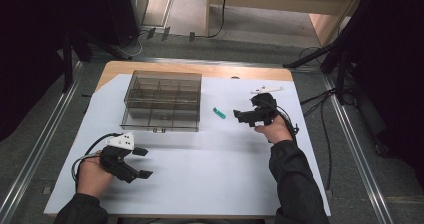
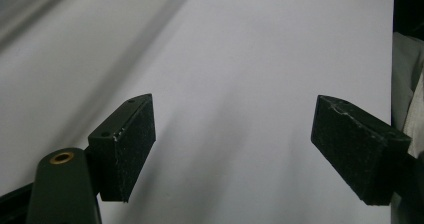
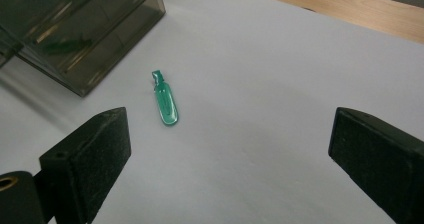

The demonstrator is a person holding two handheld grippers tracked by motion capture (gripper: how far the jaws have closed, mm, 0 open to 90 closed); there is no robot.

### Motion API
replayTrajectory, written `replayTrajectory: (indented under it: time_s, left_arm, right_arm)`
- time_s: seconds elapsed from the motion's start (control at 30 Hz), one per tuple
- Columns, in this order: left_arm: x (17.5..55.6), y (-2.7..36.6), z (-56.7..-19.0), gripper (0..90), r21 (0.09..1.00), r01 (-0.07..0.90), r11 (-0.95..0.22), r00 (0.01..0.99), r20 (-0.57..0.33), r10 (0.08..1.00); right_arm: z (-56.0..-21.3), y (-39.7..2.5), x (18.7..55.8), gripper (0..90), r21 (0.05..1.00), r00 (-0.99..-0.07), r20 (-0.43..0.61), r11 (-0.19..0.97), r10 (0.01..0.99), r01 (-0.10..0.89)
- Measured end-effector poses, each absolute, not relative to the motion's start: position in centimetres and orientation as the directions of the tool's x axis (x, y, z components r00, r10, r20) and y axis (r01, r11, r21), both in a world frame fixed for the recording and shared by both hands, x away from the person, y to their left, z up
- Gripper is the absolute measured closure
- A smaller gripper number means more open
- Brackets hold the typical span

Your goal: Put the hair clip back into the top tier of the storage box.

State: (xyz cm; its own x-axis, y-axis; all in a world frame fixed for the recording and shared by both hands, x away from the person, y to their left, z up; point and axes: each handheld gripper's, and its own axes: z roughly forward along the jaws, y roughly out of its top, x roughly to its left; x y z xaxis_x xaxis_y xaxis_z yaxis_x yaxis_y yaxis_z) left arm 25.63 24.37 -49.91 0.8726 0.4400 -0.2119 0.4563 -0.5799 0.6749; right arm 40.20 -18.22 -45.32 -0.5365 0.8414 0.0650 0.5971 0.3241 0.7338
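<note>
Here, both spread tongs, right (image 3: 227,159) and left (image 2: 235,149), hold nothing; the slim green capsule (image 3: 165,102) beside the compartment box (image 1: 162,101) may skid if pinched off-centre.

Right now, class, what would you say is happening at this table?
A person holds a two-jaw gripper in each hand over a white sheet. The right gripper has its jaws wide open and is aimed at a small green capsule lying on the sheet beside a clear compartment box. The left gripper, also open, hangs over bare sheet near the person. Nothing is gripped yet.
</note>
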Motion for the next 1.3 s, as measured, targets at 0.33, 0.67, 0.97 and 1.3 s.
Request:
replayTrajectory:
  time_s: [0.33,0.67,0.97,1.3]
  left_arm:
    - [25.5,24.8,-49.8,18.9,0.678,0.452,-0.580,0.872,-0.199,0.447]
    - [25.3,25.0,-49.8,18.9,0.684,0.456,-0.569,0.867,-0.199,0.456]
    - [25.3,25.0,-49.8,18.9,0.682,0.453,-0.574,0.870,-0.197,0.453]
    - [25.2,25.1,-49.7,18.7,0.688,0.453,-0.567,0.866,-0.190,0.462]
  right_arm:
    - [-43.9,-19.3,39.8,9.6,0.743,-0.589,0.068,0.353,0.805,0.569]
    - [-42.0,-19.8,39.3,40.5,0.756,-0.608,0.044,0.371,0.793,0.539]
    - [-41.2,-20.1,39.3,58.4,0.746,-0.605,0.038,0.380,0.795,0.547]
    - [-40.2,-20.2,38.9,64.4,0.747,-0.592,0.075,0.349,0.802,0.567]
